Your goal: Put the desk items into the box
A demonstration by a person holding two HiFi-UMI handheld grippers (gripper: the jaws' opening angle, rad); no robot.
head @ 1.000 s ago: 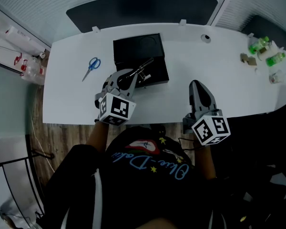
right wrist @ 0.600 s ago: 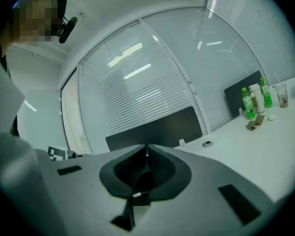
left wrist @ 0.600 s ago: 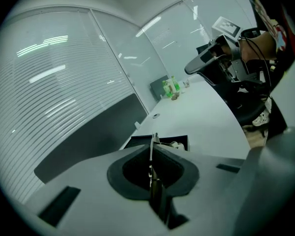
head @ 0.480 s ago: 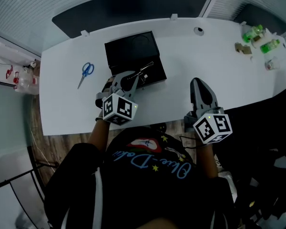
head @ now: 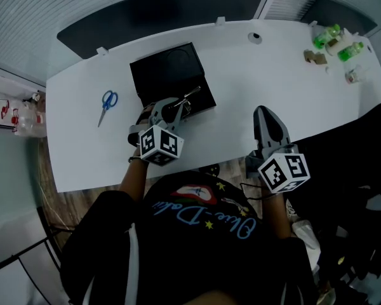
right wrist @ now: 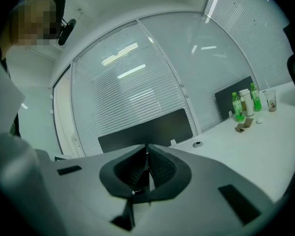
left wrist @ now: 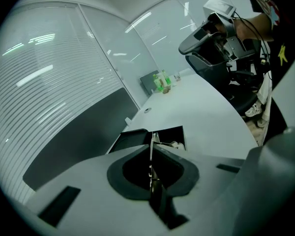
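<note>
Gripping a thin, pen-like stick (head: 192, 94), the left tool (head: 169, 108) is closed on it above the near edge of the open black box (head: 159, 75). Its own view shows small pale things (left wrist: 176, 144) inside the box (the head view does not). The right tool (head: 265, 114) is closed and empty, over the desk (head: 273, 68) to the right. Blue scissors (head: 106, 101) lie left, and green bottles (head: 335, 35) stand far right.
</note>
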